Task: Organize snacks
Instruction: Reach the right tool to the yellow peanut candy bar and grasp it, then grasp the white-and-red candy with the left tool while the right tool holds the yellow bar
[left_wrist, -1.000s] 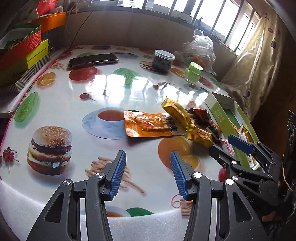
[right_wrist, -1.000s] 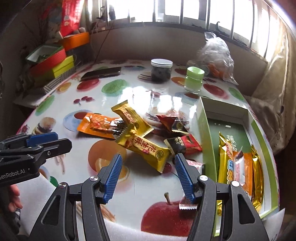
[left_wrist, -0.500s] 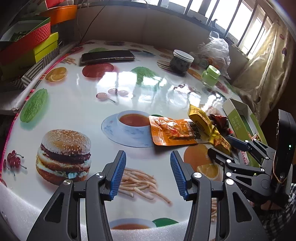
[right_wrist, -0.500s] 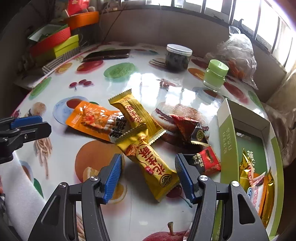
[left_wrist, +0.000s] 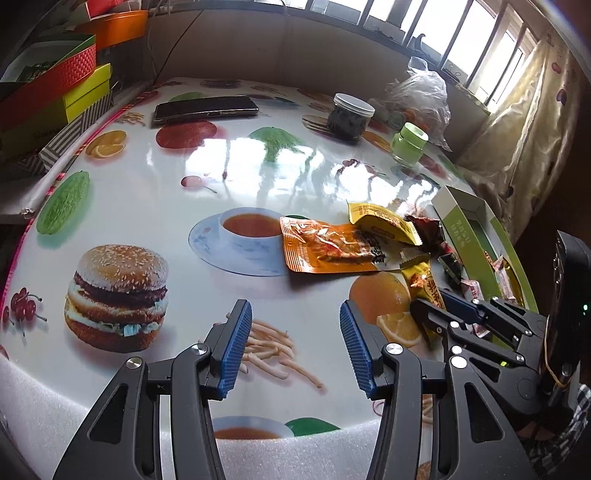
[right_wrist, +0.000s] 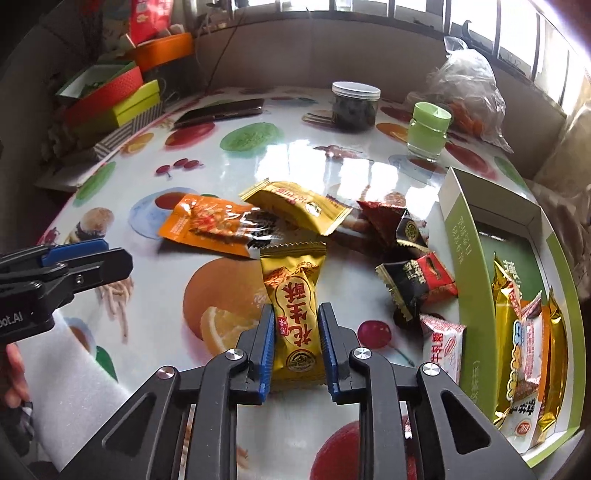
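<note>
Right tongs (right_wrist: 296, 341) have just closed on the yellow snack (right_wrist: 295, 314) at lower centre on the bench (right_wrist: 295, 162), left tongs (left_wrist: 295, 347) half open, empty; lift clear, carry right into green box (right_wrist: 476, 306).

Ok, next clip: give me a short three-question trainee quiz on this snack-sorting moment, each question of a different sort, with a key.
1. True or false: the right gripper is shut on the yellow peanut-crisp packet.
2. Multiple choice: where do the already sorted snacks lie? A) in the green box B) in the dark jar C) on the phone
3. Fill in: the left gripper stands open over the printed ______ on the tablecloth.

Key: 1 true, the blue pads press its sides, having just closed. 2 A. 3 fries.
</note>
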